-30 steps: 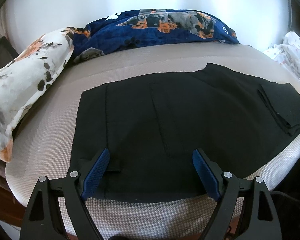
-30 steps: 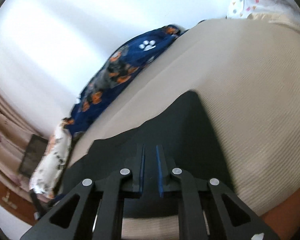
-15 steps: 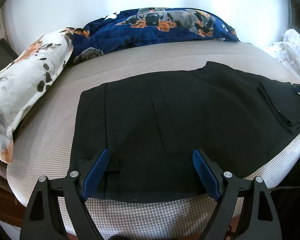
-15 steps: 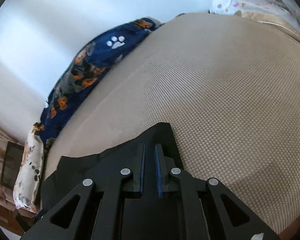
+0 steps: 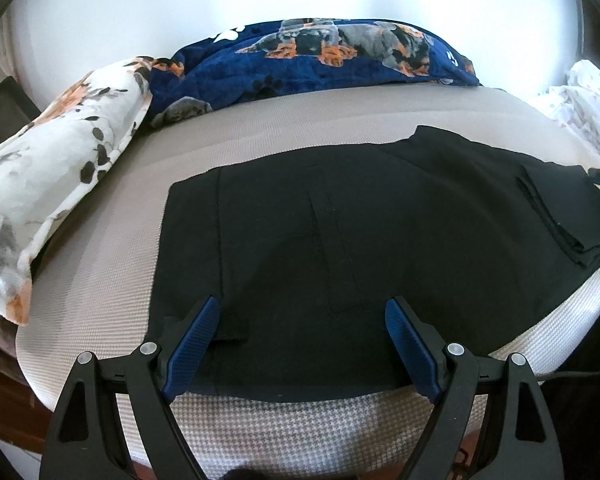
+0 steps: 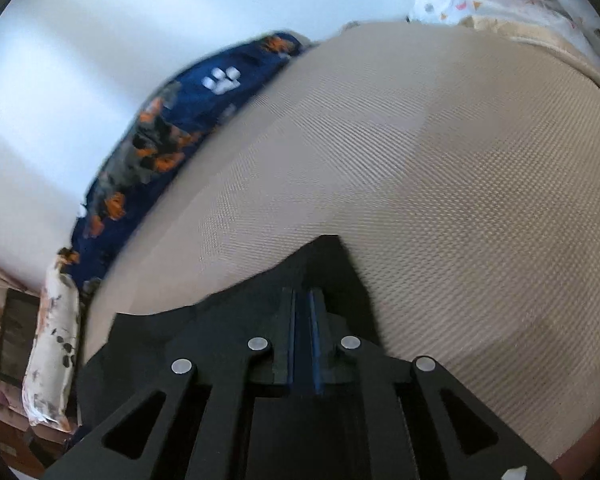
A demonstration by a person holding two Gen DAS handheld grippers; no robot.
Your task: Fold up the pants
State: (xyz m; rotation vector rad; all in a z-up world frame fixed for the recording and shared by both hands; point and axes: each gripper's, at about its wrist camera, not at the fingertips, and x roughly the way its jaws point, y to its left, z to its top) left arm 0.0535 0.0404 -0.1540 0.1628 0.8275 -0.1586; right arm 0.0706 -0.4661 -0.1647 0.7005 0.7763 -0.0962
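Two tongs over black fabric pants on a bed.
The right tongs point(image 6: 304, 300) pinch a raised corner of the black fabric pants point(image 5: 340, 248); the left tongs point(image 5: 302, 320) gape wide above the near hem, on the beige woven mattress point(image 5: 260, 432) before a navy dog-print blanket point(image 5: 340, 60).

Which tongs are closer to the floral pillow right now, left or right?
Left. The left tongs hover open over the pants, near the floral pillow; the right tongs pinch the pants' far end.

Matt black cloth pants point(image 5: 380, 240), beige woven mattress cover point(image 6: 440, 200) (rough), plush blanket point(image 5: 340, 60)
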